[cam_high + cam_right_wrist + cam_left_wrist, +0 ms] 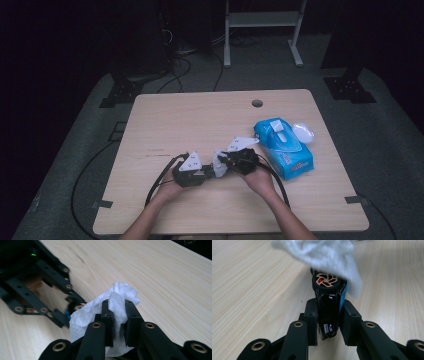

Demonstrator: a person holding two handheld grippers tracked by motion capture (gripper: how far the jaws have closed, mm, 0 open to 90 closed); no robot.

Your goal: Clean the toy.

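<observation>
My left gripper [329, 312] is shut on a small black toy car [329, 302] with a copper-spoked wheel and a blue side. A crumpled white wipe [324, 257] lies over the car's far end. That wipe [110, 310] is pinched between the jaws of my right gripper [117, 312], which is shut on it. In the high view both grippers meet low on the table, the left gripper [202, 175] at left and the right gripper [225, 161] facing it, with the wipe [218, 167] between them.
A blue pack of wet wipes [283, 145] with its white lid open lies right of my right hand. The light wooden table [200, 120] has a cable hole [257, 103] near its far edge. Black cables trail off the front.
</observation>
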